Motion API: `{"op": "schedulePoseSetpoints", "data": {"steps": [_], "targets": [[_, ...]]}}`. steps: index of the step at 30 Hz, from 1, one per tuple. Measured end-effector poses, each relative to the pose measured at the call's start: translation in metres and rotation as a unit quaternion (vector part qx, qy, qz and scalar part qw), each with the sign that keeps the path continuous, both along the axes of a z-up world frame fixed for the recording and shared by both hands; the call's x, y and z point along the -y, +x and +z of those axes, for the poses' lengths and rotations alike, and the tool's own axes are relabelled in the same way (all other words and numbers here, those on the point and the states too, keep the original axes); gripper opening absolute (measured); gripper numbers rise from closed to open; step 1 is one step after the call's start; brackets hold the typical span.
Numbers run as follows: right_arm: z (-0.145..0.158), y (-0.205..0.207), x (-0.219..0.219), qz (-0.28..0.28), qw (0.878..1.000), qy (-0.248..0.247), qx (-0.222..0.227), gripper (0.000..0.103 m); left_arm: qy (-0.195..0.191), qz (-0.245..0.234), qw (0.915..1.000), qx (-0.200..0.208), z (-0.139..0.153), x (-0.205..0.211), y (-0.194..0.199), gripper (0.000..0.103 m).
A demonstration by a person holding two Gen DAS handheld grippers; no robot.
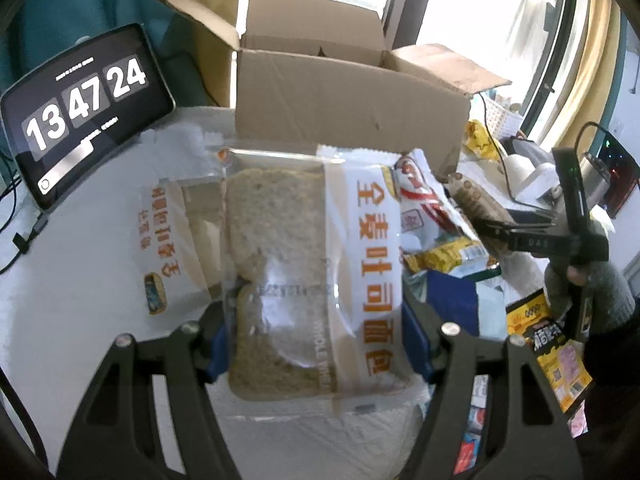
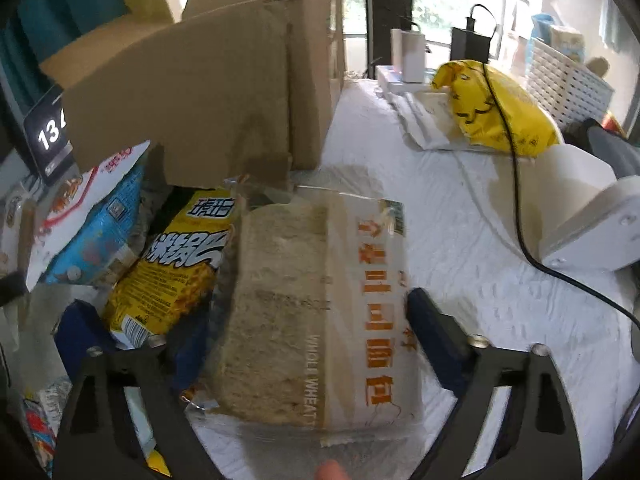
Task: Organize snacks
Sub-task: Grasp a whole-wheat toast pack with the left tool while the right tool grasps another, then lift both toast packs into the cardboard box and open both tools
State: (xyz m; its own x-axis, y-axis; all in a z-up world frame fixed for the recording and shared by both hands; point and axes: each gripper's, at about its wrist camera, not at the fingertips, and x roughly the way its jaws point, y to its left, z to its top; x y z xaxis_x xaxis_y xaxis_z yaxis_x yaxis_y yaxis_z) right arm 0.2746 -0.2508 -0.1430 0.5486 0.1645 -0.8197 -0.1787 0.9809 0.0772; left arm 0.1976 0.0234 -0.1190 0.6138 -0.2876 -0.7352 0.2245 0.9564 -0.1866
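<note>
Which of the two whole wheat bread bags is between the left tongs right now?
The nearer bread bag, showing its brown slice and orange lettering, sits between the left tongs. The other bread bag lies beyond it on the white table, nearer the clock tablet.

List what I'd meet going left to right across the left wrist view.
Tablet clock → whole wheat bread bag → red and white snack packet → right claw
</note>
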Motion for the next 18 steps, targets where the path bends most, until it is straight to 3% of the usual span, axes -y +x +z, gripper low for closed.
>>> {"op": "schedulePoseSetpoints", "data": {"steps": [7,18], "targets": [[0.011,-0.009,0.004,0.005,1.0,0.007,0.007,0.078,0.0,0.004,0.9995,0.03,0.02,-0.003,-0.003,0.07],[0.08,-0.042,0.005,0.009,0.996,0.021,0.081,0.078,0.002,0.007,0.9972,0.075,0.05,-0.006,0.0,0.07]]}}
